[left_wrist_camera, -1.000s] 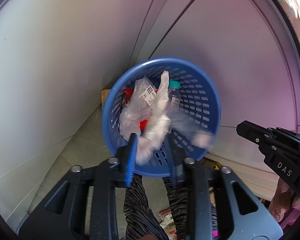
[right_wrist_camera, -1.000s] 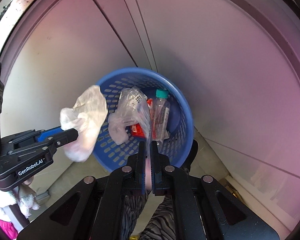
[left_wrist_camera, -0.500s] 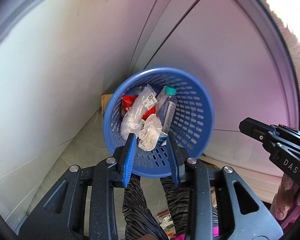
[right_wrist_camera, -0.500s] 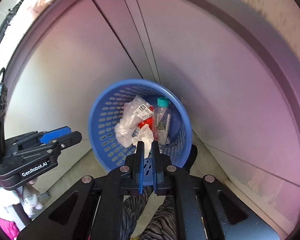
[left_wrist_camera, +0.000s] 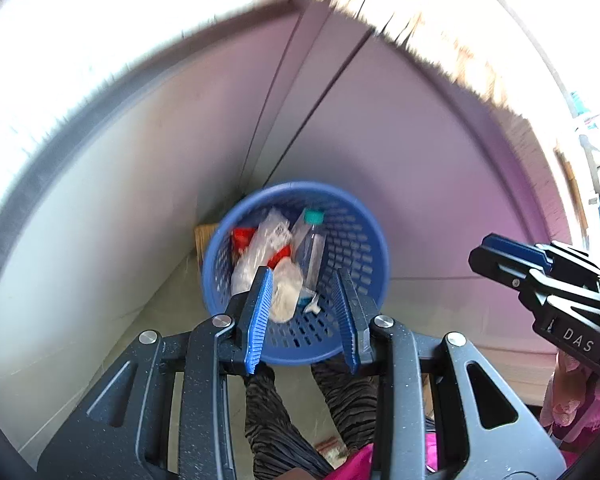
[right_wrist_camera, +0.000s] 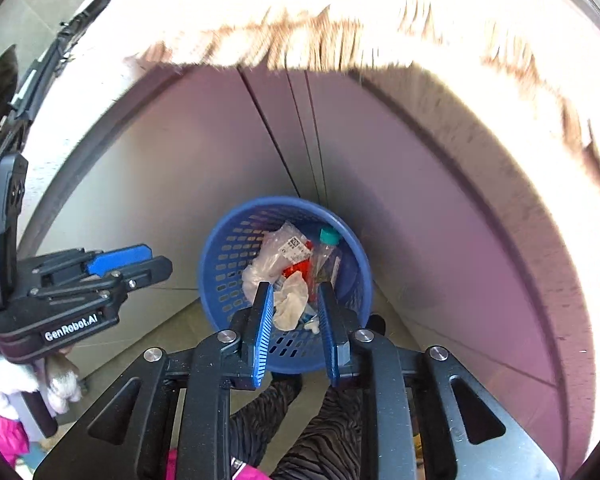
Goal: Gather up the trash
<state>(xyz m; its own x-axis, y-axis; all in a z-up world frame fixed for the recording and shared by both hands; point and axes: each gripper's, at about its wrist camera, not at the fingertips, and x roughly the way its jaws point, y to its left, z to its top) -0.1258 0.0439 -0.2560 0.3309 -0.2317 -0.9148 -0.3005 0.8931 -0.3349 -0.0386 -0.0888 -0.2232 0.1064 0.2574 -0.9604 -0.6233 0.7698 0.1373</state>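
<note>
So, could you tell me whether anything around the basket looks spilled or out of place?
Nothing stands out. The blue basket stands upright in the corner, with the crumpled tissue, plastic bag and bottle all inside it.

The perforated basket (left_wrist_camera: 364, 240) is glossy blue plastic, holding a clear plastic bottle (left_wrist_camera: 312, 248), crinkled translucent wrappers (left_wrist_camera: 260, 256) and a crumpled white tissue (left_wrist_camera: 286, 296), beside smooth matt wall panels (left_wrist_camera: 120, 200) and matt-black grippers.
</note>
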